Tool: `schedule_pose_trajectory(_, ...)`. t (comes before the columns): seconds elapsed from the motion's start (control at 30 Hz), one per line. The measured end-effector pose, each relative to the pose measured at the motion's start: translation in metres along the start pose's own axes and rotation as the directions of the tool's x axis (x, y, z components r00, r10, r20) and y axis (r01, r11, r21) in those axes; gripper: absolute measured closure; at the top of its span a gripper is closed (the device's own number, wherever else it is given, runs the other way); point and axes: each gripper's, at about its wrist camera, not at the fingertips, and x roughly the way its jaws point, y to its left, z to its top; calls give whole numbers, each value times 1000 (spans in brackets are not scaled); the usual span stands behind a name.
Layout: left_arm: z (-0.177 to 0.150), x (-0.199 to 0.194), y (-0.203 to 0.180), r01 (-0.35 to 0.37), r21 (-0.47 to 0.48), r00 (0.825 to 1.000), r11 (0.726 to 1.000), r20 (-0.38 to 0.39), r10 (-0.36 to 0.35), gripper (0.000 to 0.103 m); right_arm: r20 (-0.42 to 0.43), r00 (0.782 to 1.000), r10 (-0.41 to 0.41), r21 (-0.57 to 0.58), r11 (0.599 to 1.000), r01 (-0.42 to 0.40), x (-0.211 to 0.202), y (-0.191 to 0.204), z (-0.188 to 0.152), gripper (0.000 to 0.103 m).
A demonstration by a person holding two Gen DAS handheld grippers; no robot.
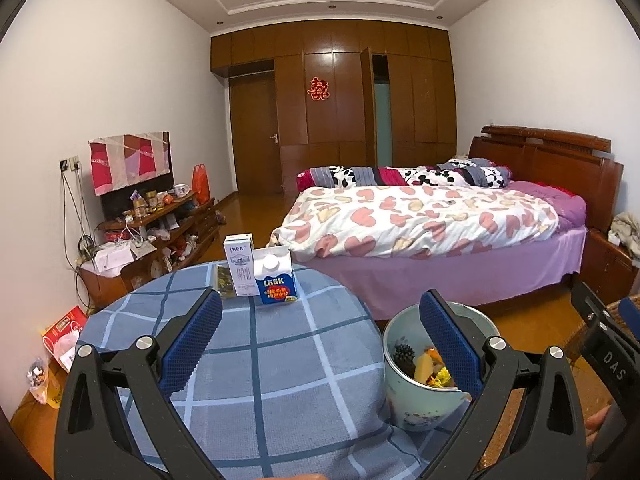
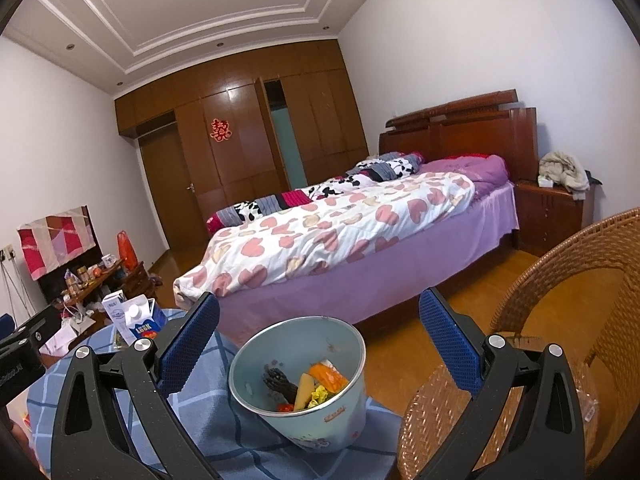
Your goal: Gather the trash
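Observation:
A round table with a blue checked cloth carries a white milk carton, a blue-and-white gable carton and a dark wrapper at its far edge. A pale green bin stands by the table's right side and holds several scraps of coloured trash. My left gripper hangs open over the cloth, short of the cartons. My right gripper is open above the bin, nothing between its fingers. The same two cartons show at the left in the right wrist view, white and blue.
A wicker chair stands right of the bin. A bed with a heart-print quilt lies beyond the table. A cluttered low cabinet runs along the left wall, with bags on the floor beside it.

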Motion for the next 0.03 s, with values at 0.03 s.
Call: schedule_pose_trajectory(0.03,0,1,0,-1,1,1000,1000,-4,1,6,-6,1000,-4,2,1000,4,2,-1,0,5)
